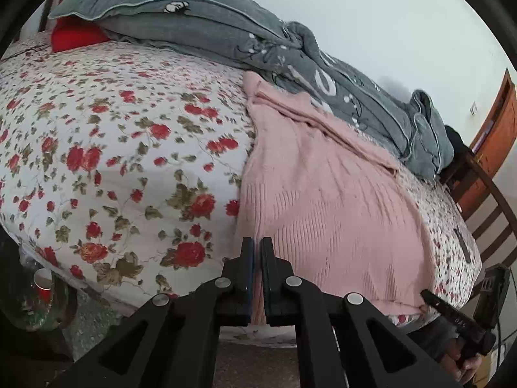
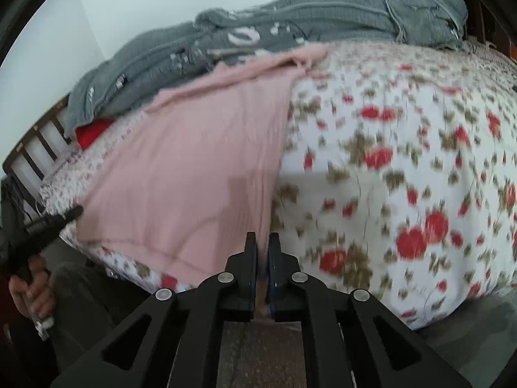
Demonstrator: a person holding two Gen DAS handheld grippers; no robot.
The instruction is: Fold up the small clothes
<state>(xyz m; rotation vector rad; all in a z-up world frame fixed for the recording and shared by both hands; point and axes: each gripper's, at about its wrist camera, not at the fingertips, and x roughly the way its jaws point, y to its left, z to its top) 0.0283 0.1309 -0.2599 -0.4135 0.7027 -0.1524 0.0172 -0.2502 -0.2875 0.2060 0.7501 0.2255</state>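
fingers of left gripper [image 1: 257,242] and right gripper [image 2: 263,237] pinch pink knit sweater [image 1: 323,187] hem corners; lift both evenly, keeping the hem taut, toward its far edge.

A bed [image 1: 106,148] fills the room, dressed in a white sheet printed with red roses. A rumpled grey quilt [image 1: 200,16] lies along the pale wall [image 1: 371,16]. A wooden door [image 1: 497,129] stands beyond the slatted footboard [image 1: 491,220]; the floor [image 2: 261,349] is speckled.

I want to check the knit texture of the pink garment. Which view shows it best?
The left wrist view: the pink garment is sharp there, ribbing and folded top visible. The right wrist view shows the same garment spread on the floral bedspread, but blurred, with no texture readable.
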